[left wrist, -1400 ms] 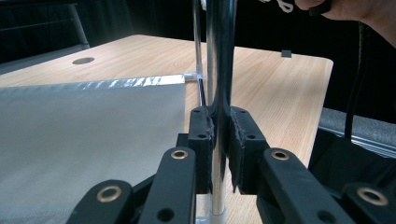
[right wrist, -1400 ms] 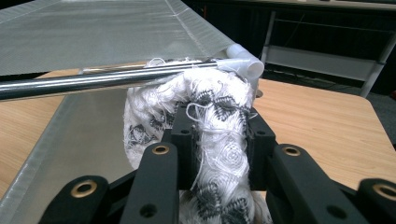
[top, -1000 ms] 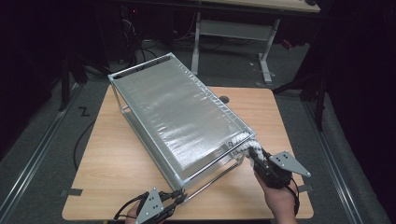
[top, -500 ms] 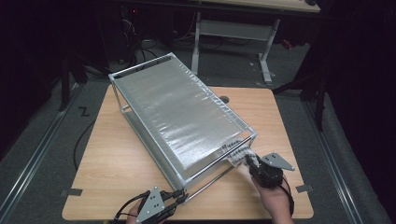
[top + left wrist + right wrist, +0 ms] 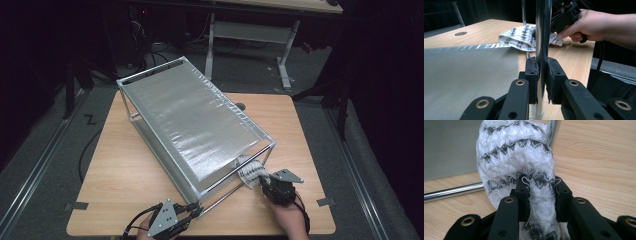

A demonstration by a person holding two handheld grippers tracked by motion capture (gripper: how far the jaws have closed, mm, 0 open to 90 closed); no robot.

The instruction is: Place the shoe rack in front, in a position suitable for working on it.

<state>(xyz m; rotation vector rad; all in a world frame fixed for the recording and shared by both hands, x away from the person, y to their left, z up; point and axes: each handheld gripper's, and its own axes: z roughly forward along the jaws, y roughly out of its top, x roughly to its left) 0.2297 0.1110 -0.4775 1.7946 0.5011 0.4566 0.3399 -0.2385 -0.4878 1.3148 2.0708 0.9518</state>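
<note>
High view: metal frame rack [image 5: 195,125] lies tilted across the tabletop [image 5: 300,130], its silver mesh panel [image 5: 190,120] facing up. Knitted white-and-black cloth [image 5: 250,171] lies at the rack's near right corner, on the tabletop, not inside the frame.

Left gripper view: left hand-held gripper [image 5: 541,72] clamped on a chrome rack tube [image 5: 543,30].

Right gripper view: right hand-held gripper [image 5: 541,192] pinches a fold of the cloth [image 5: 516,152]; its jaws have just been opening slightly.

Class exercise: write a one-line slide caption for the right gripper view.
Right gripper clamps a white-and-black knitted cloth on the wooden table, beside a chrome rack bar.
</note>
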